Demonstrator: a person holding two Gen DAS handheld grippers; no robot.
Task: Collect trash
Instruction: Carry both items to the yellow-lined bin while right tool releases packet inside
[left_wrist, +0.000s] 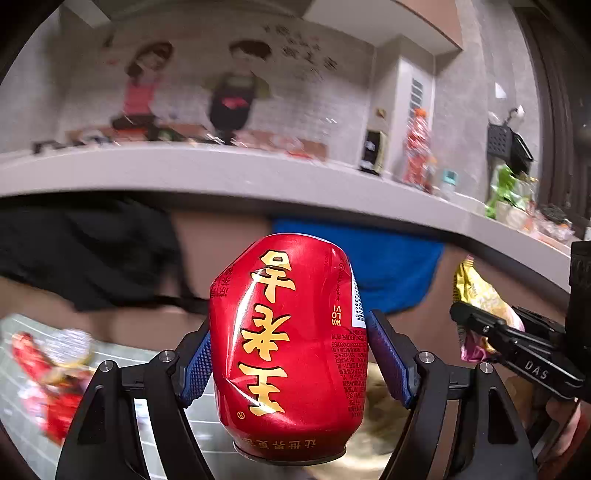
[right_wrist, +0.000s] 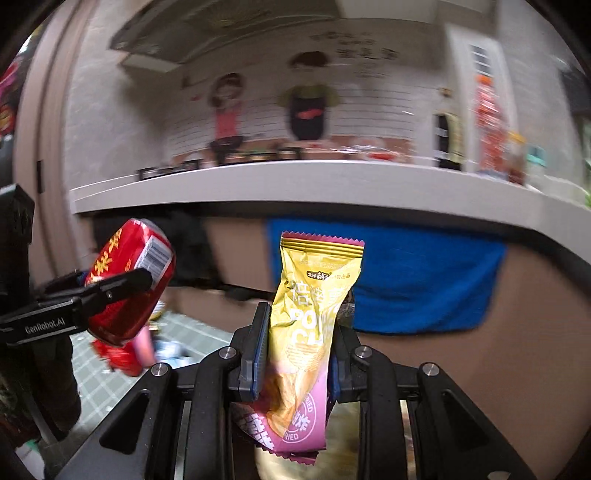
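**Both grippers loaded: can left, wrapper right**

Left gripper (left_wrist: 288, 354): jaws spread wide, blue pads pressed on both sides of a dented red can (left_wrist: 288, 343). The can fills the lower centre of the left wrist view, upside down, gold characters inverted, rim at the bottom. In the right wrist view the same can (right_wrist: 129, 280) appears at left centre, barcode facing up, with one black finger (right_wrist: 122, 284) across it.

Right gripper (right_wrist: 297, 350): jaws narrowed, pads clamped on a crumpled yellow and pink wrapper (right_wrist: 306, 332). The wrapper stands upright in the lower centre of the frame, serrated top edge uppermost, pink end hanging below the pads. In the left wrist view the wrapper (left_wrist: 476, 295) shows at right centre, gripped by the black fingers (left_wrist: 491, 332).

Surroundings: a grey counter (left_wrist: 221, 173) crosses the middle of both frames. A blue cloth (right_wrist: 406, 277) hangs below its edge, right of centre. Red trash (left_wrist: 48, 380) lies blurred on a gridded mat (left_wrist: 22, 406), lower left. A cartoon mural (left_wrist: 192, 88) covers the wall, upper centre. A red bottle (left_wrist: 417, 147) stands on the counter, upper right.
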